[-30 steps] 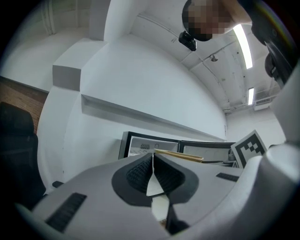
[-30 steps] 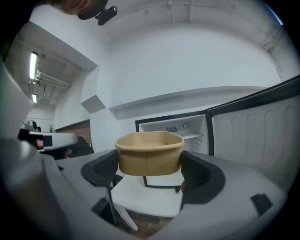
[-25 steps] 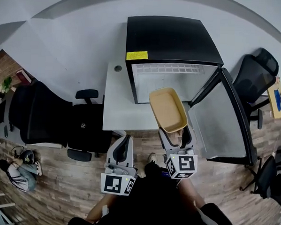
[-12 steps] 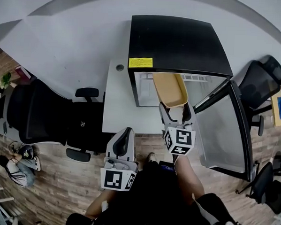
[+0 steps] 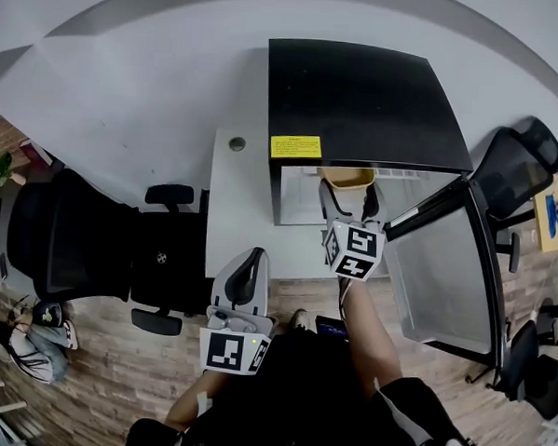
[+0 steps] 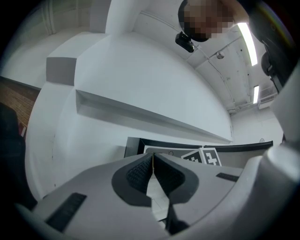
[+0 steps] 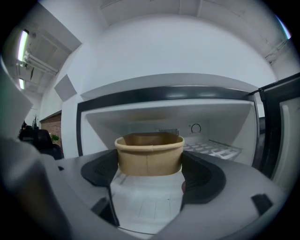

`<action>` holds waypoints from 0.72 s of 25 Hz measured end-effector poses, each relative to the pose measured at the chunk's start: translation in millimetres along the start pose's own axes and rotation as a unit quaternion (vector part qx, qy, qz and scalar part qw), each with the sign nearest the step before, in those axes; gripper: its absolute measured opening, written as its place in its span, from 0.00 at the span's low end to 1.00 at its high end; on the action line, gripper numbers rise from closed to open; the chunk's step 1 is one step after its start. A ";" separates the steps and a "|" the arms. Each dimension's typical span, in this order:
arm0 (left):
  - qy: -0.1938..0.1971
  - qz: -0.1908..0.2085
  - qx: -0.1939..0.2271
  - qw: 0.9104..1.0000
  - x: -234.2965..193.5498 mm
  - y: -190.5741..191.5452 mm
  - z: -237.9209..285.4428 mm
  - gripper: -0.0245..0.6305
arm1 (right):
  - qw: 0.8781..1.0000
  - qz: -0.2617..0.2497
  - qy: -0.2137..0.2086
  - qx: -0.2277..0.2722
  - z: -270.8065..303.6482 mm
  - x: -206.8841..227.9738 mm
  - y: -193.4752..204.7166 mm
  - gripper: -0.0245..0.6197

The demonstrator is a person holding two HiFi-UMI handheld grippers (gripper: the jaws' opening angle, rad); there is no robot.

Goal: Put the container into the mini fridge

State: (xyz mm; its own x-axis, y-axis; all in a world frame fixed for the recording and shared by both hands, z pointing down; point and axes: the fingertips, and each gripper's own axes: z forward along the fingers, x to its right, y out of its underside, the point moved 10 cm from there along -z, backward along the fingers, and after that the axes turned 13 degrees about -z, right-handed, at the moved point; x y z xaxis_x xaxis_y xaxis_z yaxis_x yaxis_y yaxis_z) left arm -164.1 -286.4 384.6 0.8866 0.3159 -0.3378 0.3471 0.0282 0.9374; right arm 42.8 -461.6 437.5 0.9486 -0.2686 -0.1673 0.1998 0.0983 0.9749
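As the right gripper [image 5: 349,195] reaches into the open mini fridge [image 5: 365,101], its two dark jaws are clamped on either side of a tan paper container [image 7: 149,153], which sits upright between them with its open top showing. Seen from the head view, the container [image 5: 349,177] is at the mouth of the fridge compartment, just under the black top panel. The right gripper view places it inside the black-framed opening above the white floor of the compartment, though contact with that floor cannot be made out. A ribbed white shelf [image 7: 213,147] lies to the right, and a thermostat dial [image 7: 195,128] sits on the far wall. The fridge door [image 5: 444,273] hangs wide open to the right, and a yellow label [image 5: 296,146] marks the front edge of the top panel. The fridge stands on a white table [image 5: 237,215] set against a white wall. Nearer and to the left, the left gripper [image 5: 246,274] hovers off the table's near edge with its jaws pressed together and nothing between them. Black office chairs stand on the wood floor [image 5: 111,395], one [image 5: 82,235] left of the table and another [image 5: 511,164] far right beyond the door.
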 end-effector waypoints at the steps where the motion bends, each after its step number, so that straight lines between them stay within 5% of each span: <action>1: 0.000 -0.002 -0.001 1.000 -3.3 -0.4 2.4 0.06 | 1.000 0.000 0.002 -0.002 6.0 -0.1 0.1 0.70; 18: 0.000 -0.013 -0.007 1.000 -31.2 -4.1 22.6 0.06 | 1.000 -0.009 0.008 -0.026 50.6 -9.9 3.2 0.70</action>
State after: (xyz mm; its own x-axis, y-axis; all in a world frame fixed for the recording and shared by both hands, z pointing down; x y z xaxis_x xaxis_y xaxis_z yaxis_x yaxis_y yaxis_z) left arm -186.3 -317.8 389.4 0.8773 0.3149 -0.3623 0.3661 0.0493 0.9293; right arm 21.6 -507.1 449.7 0.9481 -0.2564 -0.1882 0.2299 0.1435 0.9626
